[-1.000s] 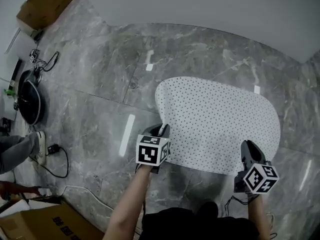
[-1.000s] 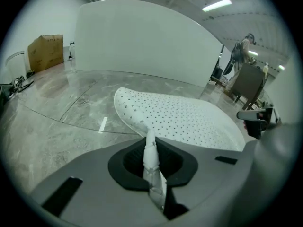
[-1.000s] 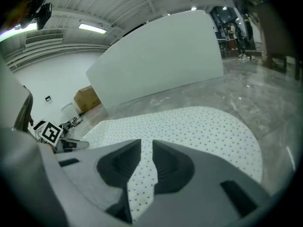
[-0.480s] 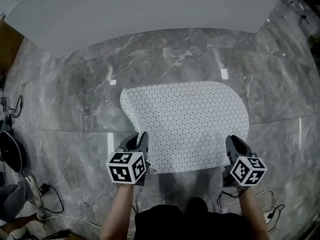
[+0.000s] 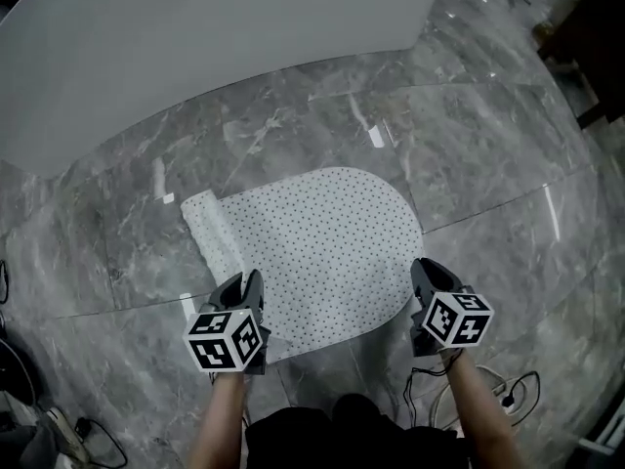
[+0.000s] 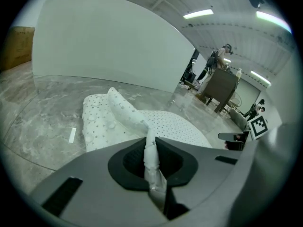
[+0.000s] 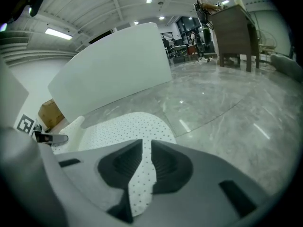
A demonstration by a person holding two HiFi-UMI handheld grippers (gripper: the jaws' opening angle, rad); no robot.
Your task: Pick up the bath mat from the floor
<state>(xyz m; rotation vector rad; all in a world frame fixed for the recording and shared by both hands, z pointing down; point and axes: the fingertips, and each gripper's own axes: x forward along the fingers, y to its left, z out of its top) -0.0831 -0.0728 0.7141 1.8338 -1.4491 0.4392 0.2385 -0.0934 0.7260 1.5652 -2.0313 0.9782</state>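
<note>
Hand-held gripper closing, another; one mat

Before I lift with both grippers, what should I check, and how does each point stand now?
1. Left gripper jaws shut on the bath mat's near edge: ok.
2. Right gripper grip settled: not ok; its jaws are closing, with the mat's edge between them.
3. Nothing lying on top of the mat: ok.
4. Mat lying flat: not ok; its left side is folded over.
5. Cable behind the right gripper clear of the mat: ok.
</note>
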